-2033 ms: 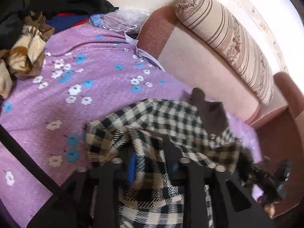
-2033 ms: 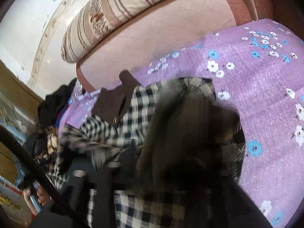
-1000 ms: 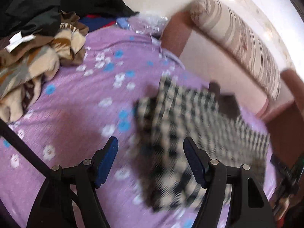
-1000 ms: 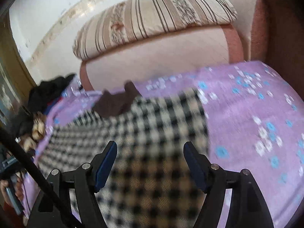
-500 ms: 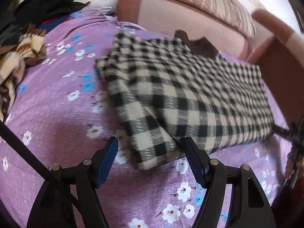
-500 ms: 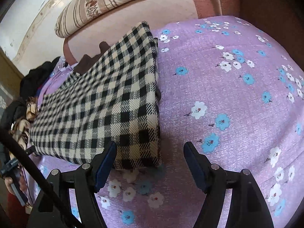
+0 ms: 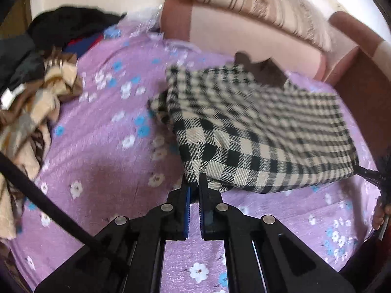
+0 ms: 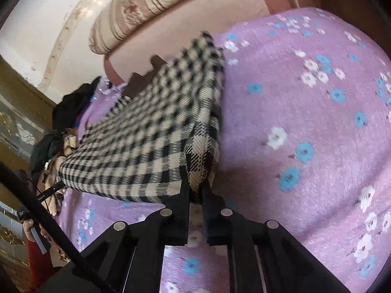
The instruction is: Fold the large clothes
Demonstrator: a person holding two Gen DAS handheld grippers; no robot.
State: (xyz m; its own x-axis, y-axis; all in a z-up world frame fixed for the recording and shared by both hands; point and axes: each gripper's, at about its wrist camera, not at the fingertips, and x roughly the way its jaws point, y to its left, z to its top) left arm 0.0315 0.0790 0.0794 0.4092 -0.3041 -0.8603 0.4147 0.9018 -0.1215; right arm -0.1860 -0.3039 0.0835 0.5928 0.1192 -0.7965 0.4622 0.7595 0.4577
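From your left wrist camera, your left tool (image 7: 193,187) has its jaws drawn close together, pinching the near left corner of the checked garment (image 7: 256,131). The folded black-and-cream garment lies on the purple floral bedsheet (image 7: 97,151), stretching from the tool toward the far right, and its far half is blurred. A dark brown part of the garment (image 7: 266,69) pokes out at the far edge, just beside the pink sofa back (image 7: 244,36). A striped bolster (image 7: 256,2) sits on top of that back. At the far left, a heap of dark and tan clothes (image 7: 36,92) rests on the sheet, well apart from the garment. At the far right edge you can see part of the other tool, too small to judge.

From your right wrist camera, your right tool (image 8: 195,188) also has its jaws nearly closed, gripping the near right corner of the checked garment (image 8: 146,131). The cloth runs away from the tool to the left and far side, with its near edge raised off the bedsheet (image 8: 305,127) and a shadow under it. The brown part (image 8: 144,78) shows at the far end, near the sofa back (image 8: 190,22), with the bolster (image 8: 151,7) above it. The clothes heap (image 8: 66,122) lies at the far left. To the right of the garment, the sheet shows its blue and white flowers.
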